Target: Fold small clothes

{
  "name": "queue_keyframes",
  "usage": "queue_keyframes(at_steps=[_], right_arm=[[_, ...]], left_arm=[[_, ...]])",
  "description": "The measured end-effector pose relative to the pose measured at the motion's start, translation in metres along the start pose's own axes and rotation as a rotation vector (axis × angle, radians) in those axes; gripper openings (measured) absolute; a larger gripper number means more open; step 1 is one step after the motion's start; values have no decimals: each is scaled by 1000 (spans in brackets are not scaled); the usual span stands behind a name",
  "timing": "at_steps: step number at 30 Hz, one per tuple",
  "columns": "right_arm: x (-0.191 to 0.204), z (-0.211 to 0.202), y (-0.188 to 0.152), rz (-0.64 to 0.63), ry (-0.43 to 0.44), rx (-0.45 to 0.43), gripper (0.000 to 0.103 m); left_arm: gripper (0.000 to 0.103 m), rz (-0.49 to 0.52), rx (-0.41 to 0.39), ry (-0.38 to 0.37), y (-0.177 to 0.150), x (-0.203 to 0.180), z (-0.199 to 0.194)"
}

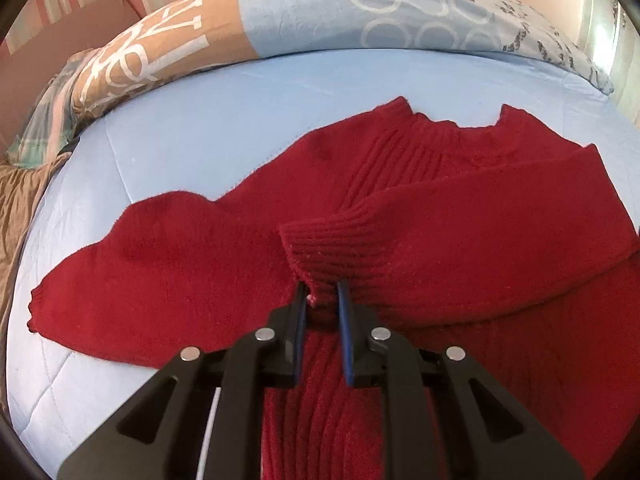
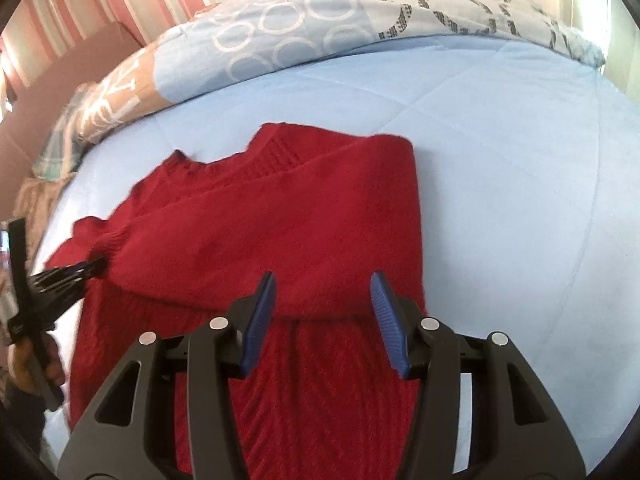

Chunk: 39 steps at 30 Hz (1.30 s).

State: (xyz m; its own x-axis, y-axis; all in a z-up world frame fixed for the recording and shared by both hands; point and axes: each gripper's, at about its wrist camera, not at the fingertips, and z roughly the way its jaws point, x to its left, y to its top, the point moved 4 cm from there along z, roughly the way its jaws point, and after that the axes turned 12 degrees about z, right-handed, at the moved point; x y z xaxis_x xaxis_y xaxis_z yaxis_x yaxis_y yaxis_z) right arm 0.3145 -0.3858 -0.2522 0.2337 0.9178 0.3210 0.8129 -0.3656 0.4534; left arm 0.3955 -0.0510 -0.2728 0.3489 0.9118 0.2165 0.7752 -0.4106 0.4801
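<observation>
A red sweater (image 1: 400, 240) is lying flat on the blue bed (image 1: 200, 120), with its right sleeve (image 2: 280, 216) folded across the body. The left claw (image 1: 323, 292) is clamping the ribbed cuff (image 1: 316, 248) of this sleeve, over the middle of the sweater. The right claw (image 2: 323, 292) is hovering above the folded part, its blue pads (image 2: 260, 316) standing apart and holding nothing.

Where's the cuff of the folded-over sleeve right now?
In the left wrist view the ribbed cuff sits mid-frame on the red sweater's chest, pinched at its lower edge by the left gripper, below the collar.
</observation>
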Motion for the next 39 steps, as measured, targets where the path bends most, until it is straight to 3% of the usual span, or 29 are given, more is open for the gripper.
queue_keyframes(at_steps=[5,9,15,22,27,32,39], right_arm=[[-10,38,1,12,-71,93,49],[-4,41,-2,-35,-115,84,50],[9,17,-5,-48,-35,52,52],[69,-17,-27,-131,51,50,52],[114,-35,-38,-205,97,11,52],[149,-34,-45,-246,140,-5,52],[196,-26,-57,-321,124,-46,52]], left_arm=[[16,-36,21,-22,-6,5,8],[21,-53,21,-36,-8,9,16],[27,-74,18,-41,-7,12,3],[28,-110,3,-15,-28,24,-28],[28,-205,8,45,-57,67,-35],[28,-217,-12,158,-77,113,-47],[28,-273,5,237,-107,196,-38]])
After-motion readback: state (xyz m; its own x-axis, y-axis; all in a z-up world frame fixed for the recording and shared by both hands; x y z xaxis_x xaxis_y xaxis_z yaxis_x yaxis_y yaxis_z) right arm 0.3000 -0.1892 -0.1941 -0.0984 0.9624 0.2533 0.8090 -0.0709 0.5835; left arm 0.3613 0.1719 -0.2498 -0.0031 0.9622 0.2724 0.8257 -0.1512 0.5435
